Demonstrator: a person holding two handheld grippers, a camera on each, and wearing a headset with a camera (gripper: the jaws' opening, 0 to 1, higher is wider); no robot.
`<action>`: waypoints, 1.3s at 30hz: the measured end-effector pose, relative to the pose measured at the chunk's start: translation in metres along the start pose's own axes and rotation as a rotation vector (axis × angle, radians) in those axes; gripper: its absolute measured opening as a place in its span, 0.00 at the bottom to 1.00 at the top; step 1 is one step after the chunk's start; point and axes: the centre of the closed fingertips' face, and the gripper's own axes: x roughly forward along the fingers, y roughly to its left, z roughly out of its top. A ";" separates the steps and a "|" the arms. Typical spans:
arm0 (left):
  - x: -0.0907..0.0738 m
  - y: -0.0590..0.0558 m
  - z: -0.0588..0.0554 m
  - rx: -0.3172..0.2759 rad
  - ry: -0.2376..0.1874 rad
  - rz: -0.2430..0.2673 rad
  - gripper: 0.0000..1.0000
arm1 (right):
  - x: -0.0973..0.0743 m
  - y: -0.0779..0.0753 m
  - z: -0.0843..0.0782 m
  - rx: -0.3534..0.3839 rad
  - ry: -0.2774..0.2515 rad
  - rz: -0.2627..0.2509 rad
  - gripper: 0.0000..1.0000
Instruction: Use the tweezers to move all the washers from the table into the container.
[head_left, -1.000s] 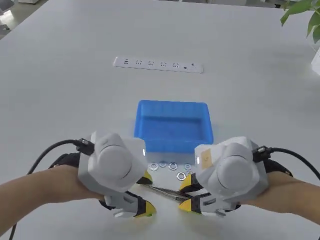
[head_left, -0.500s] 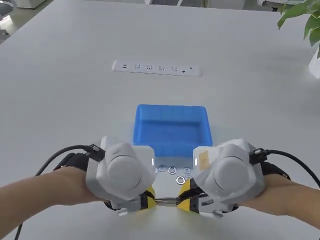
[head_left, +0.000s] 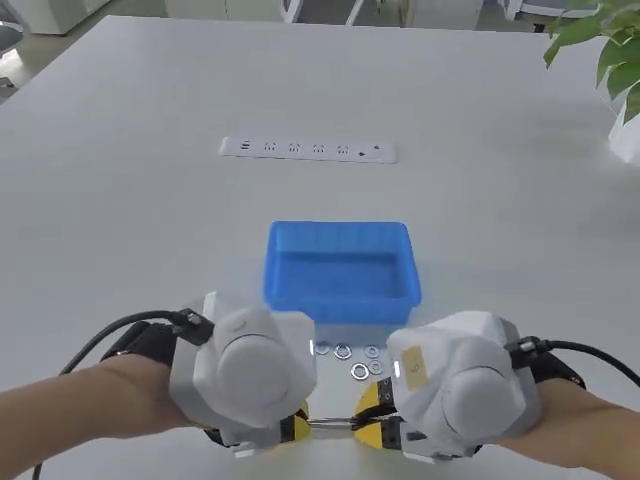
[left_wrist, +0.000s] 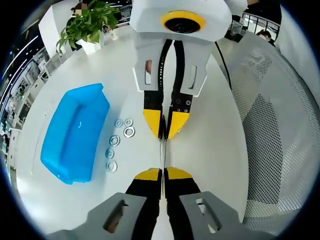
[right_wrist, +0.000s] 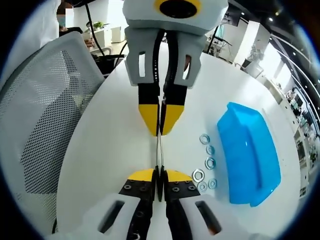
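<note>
- Head view: two hand-held grippers meet at the bottom centre of the frame, the left gripper (head_left: 296, 426) and the right gripper (head_left: 368, 430) facing tip to tip, with thin metal tweezers (head_left: 333, 424) bridging them
- Both sets of jaws are pressed together, each pinching one end of the tweezers
- The washers (head_left: 345, 352) lie in a small cluster on the white table (head_left: 130, 220), just above the grippers and just below the blue container (head_left: 340, 262) at centre frame; none can be seen inside it
- This looks like a regrip: one gripper should settle squarely across both tweezer legs, so that a squeeze closes the tips, before the other lets go
- Compared with one second earlier, the grippers have drawn closer together, and the tweezers, slanted then, now run level between them; washers and container keep the same arrangement
</note>
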 end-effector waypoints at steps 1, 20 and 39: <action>-0.002 0.000 0.002 0.014 0.000 0.004 0.05 | -0.001 0.000 0.000 -0.006 -0.006 -0.010 0.07; -0.030 0.004 0.050 0.052 -0.141 -0.001 0.05 | -0.025 -0.010 0.002 0.066 -0.166 -0.133 0.08; -0.019 -0.003 0.118 0.088 -0.341 0.003 0.05 | -0.043 -0.011 -0.010 0.080 -0.198 -0.165 0.07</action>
